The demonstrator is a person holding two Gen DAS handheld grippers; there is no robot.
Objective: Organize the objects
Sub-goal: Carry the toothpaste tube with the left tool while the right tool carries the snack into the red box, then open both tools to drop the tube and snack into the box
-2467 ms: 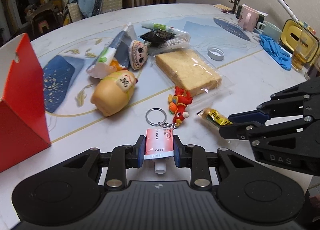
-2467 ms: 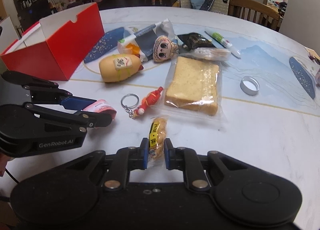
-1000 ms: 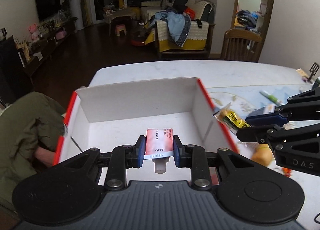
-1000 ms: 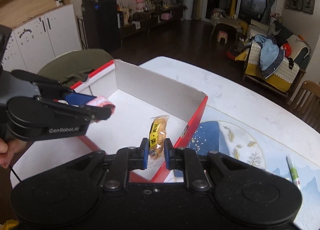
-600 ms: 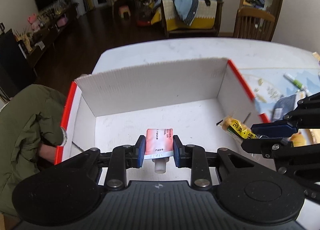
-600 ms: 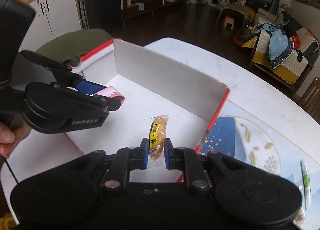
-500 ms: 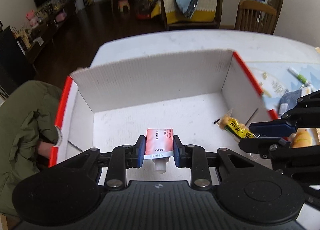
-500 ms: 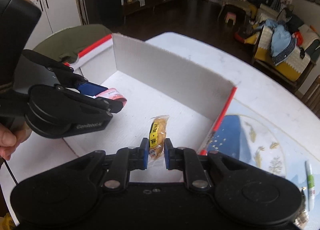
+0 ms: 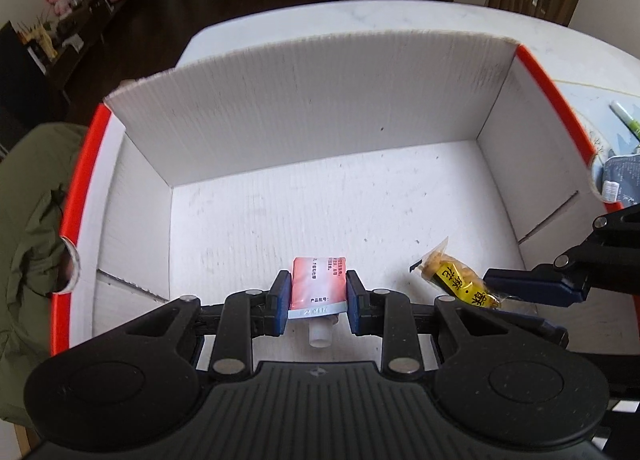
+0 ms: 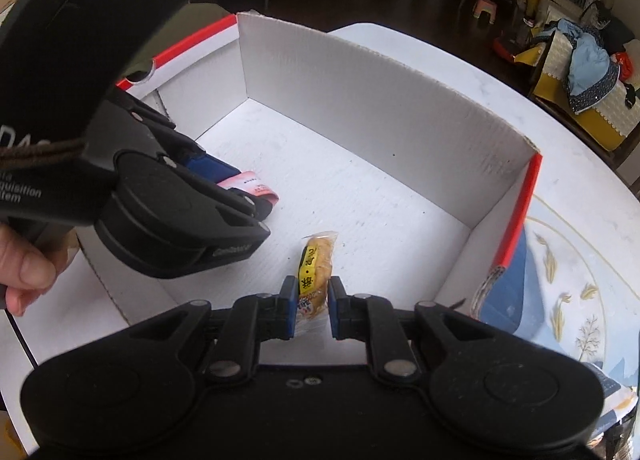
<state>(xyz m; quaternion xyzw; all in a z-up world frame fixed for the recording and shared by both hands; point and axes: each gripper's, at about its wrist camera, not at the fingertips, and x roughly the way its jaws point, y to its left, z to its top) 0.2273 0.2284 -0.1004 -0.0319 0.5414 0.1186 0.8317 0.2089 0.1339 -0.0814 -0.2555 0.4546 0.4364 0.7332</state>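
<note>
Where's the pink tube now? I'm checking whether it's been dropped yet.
Not dropped: the tube is clamped in the left tool, over the box floor, left of the snack held by the right tool.

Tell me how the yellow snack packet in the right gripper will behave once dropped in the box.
The snack packet looks small, so probably light. Its crinkly wrapper juts stiffly past the right gripper, so it should land flat in the box, not roll.

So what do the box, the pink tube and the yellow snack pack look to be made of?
Box: corrugated cardboard, matte white inside with fine ribbing, glossy red outside.
Tube: soft plastic or laminate, probably; pink printed body, flat crimped end, white plastic cap.
Snack pack: thin clear plastic film, shiny, with a yellow printed label.
</note>
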